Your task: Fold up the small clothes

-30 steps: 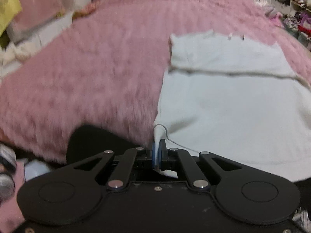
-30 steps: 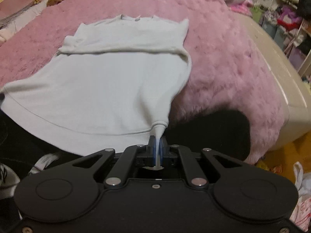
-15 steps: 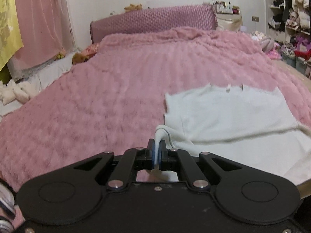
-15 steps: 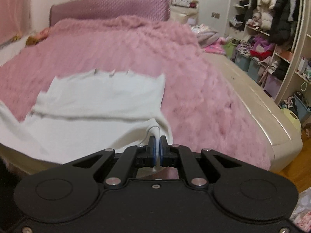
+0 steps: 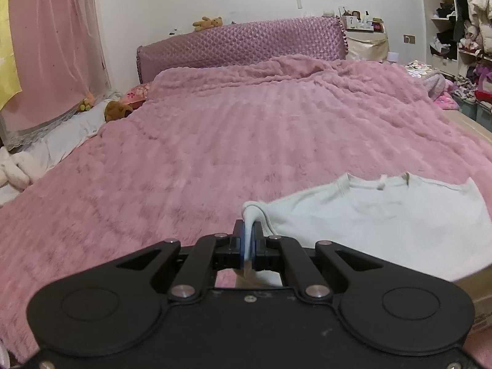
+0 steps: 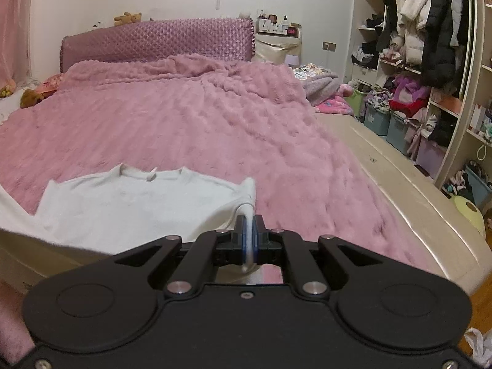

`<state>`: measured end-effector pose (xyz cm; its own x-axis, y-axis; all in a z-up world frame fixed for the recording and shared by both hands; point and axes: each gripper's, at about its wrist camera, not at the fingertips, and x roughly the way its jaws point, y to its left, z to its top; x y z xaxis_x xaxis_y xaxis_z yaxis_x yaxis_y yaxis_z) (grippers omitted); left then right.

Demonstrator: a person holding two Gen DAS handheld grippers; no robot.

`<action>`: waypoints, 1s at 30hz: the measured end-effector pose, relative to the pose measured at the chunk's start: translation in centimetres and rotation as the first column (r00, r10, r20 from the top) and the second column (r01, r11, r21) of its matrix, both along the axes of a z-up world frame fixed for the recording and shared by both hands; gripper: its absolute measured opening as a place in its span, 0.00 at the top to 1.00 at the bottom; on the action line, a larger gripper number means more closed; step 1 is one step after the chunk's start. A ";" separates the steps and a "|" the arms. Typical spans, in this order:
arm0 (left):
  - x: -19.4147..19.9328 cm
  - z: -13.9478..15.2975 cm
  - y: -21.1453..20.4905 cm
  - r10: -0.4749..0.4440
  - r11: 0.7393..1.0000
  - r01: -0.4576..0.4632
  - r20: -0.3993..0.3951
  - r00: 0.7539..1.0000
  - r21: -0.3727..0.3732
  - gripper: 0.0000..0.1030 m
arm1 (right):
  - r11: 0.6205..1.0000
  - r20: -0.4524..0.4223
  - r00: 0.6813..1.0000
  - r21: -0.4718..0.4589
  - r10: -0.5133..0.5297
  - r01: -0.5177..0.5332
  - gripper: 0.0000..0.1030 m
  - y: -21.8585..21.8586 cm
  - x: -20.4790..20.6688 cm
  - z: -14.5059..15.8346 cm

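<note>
Left claw: clamped on shirt corner.
Right claw: clamped on opposite corner.
Shirt: on bed.

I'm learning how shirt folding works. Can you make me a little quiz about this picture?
1. True or false: the left hand-held gripper is shut on the white shirt.
2. What does the shirt lie on? A) a wooden table B) a pink fluffy blanket C) a blue chair
3. Fill in: the right hand-held gripper pinches the shirt's ____ bottom corner.

Key: 1 true; 2 B; 3 right.
</note>
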<state>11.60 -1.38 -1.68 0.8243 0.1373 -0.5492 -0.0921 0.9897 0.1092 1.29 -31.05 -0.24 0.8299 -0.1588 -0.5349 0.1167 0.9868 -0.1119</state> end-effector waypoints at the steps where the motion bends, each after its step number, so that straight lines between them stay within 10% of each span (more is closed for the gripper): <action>1: 1.0 -0.3 -0.1 0.001 1.000 -0.001 -0.003 1.000 -0.001 0.98 | 1.000 0.001 1.000 0.001 -0.002 0.002 1.00 -0.1 1.0 -0.3; 21: 16.1 -6.9 -0.1 0.055 0.997 -0.055 -0.009 0.998 0.051 0.93 | 0.995 0.060 0.996 -0.074 -0.061 0.066 1.00 -1.1 15.8 -5.9; 25: 15.1 -6.3 0.4 0.076 0.994 -0.078 0.026 0.997 0.081 0.64 | 0.997 0.059 0.996 -0.028 -0.071 0.073 1.00 -1.9 16.5 -5.7; 30: 14.6 -7.8 1.0 0.026 0.998 -0.022 -0.066 0.997 0.059 0.52 | 0.998 -0.015 0.999 -0.043 -0.038 0.038 0.96 -1.7 15.3 -6.7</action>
<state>26.19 -0.33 -9.50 0.7822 0.1902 -0.5932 -0.1065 0.9791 0.1734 16.56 -32.77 -6.94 0.8141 -0.2130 -0.5403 0.1520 0.9760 -0.1558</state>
